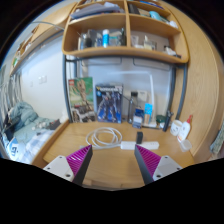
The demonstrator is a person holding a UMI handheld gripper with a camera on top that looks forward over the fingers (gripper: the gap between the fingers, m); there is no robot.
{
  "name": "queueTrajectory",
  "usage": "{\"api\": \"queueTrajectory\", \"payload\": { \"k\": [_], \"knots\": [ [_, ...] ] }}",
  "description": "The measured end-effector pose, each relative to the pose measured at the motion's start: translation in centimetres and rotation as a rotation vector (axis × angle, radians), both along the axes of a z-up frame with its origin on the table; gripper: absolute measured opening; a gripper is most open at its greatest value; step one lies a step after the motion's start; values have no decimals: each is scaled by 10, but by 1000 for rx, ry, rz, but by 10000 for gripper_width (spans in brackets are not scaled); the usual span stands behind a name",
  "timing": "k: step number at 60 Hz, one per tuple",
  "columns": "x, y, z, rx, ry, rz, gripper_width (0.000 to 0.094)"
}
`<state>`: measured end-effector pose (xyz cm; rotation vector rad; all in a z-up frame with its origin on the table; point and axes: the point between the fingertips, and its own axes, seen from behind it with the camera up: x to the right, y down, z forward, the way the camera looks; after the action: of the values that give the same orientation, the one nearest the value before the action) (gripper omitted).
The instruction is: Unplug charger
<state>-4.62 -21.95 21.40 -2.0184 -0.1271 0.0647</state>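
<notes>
Wooden desk (100, 160) under a cluttered shelf unit (125, 30); shelf contents hard to make out. Claw (115, 160) spread wide, holding nothing. White charger (127, 144) with coiled white cable (104, 137) just ahead, between the fingers.

Smooth matt wooden desk (105, 160), wooden shelf (125, 52), glossy white plastic cable (105, 136).

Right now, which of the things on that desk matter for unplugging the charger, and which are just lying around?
For the job:
white coiled cable
white charger
gripper, open, short of both

Lying about:
dark remote
poster box
shelf clutter
</notes>
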Motion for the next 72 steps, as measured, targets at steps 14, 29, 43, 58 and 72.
{"api": "queueTrajectory", "payload": {
  "k": [14,29,43,58,72],
  "knots": [
    [81,59,-119,-113,-56,-87,862],
    [119,166,-169,-114,-12,-110,817],
    [111,232,-185,-83,-40,-56,490],
    [121,240,-192,-130,-10,-116,158],
    [131,253,-150,-170,109,-153,88]
  ]
}}
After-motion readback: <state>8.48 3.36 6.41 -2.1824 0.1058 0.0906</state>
